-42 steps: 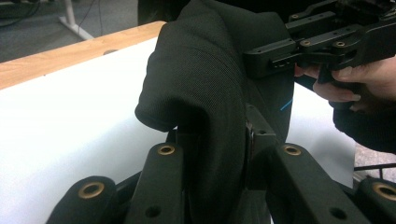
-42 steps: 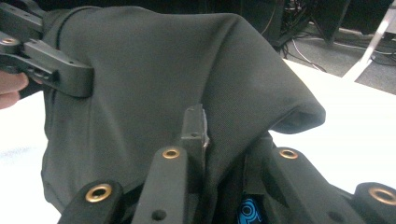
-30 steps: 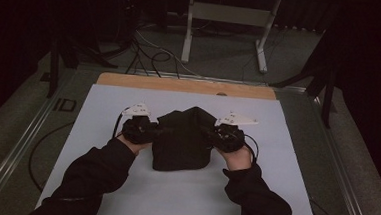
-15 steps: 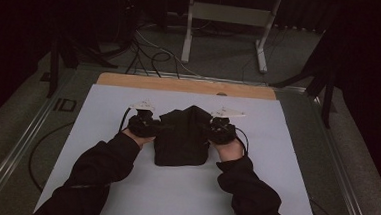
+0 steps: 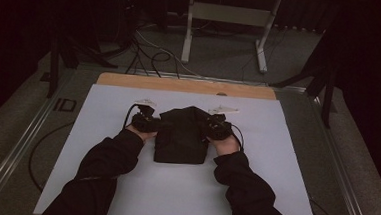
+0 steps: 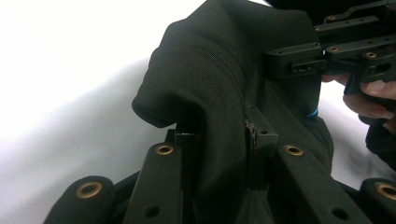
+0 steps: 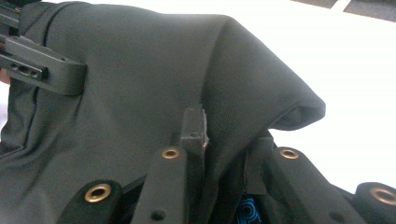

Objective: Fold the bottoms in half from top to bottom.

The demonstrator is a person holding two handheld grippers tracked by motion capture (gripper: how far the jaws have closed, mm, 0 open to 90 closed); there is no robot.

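The black garment [image 5: 181, 136] lies on the white sheet [image 5: 286, 143] that covers the table, near its middle and a little toward the far wooden edge [image 5: 185, 85]. Its near part rests flat as a squarish, already doubled block, so I judge that at least one fold is made. Its far edge is not down: it is raised off the sheet into a peak between the two tongs.

The left gripper [image 5: 145, 121] holds the garment's left far corner. In the left gripper view its jaws are clamped on a thick pinch of the fabric [image 6: 210, 93], which bulges out above them. The right gripper [image 5: 216, 125] holds the right far corner; in the right gripper view its jaws are likewise pressed together on a fold of the cloth [image 7: 154, 74].

What seems left is to carry this lifted edge over or lay it down flat on the garment's near part, let go on both sides, and perhaps smooth the result. The far corners look level with each other, which should keep the fold square.
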